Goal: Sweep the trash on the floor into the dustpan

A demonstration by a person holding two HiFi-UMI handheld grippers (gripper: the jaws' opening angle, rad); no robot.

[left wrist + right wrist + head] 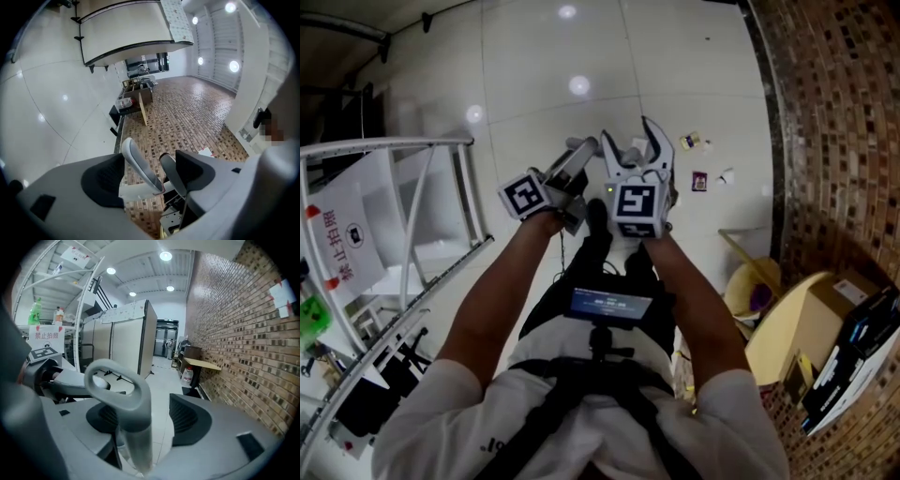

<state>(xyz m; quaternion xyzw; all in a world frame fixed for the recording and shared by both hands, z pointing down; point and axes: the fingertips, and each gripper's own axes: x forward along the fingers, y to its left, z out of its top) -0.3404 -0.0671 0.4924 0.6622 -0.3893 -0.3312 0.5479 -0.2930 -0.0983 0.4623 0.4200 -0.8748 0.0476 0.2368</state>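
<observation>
Small bits of trash lie on the white tile floor ahead: a yellow wrapper (pixel 694 142), a dark red packet (pixel 699 181) and a white scrap (pixel 727 176). A yellow dustpan (pixel 752 286) with a wooden stick rests by the brick wall. Both grippers are held side by side in front of me. A grey handle (pixel 117 390) with a loop end stands between the wide-apart jaws of my right gripper (pixel 150 420) (pixel 630 136), near its left pad. My left gripper (pixel 147 173) (pixel 579 178) is open too, with a grey handle (pixel 140 164) passing between its jaws.
A white metal rack (pixel 412 211) with a red-lettered sign (pixel 342 248) stands at my left. A brick wall (pixel 834 112) curves along the right, with a round wooden table (pixel 787 342) and a cardboard box (pixel 836 292) beside it. A tall cabinet (pixel 131 333) stands ahead.
</observation>
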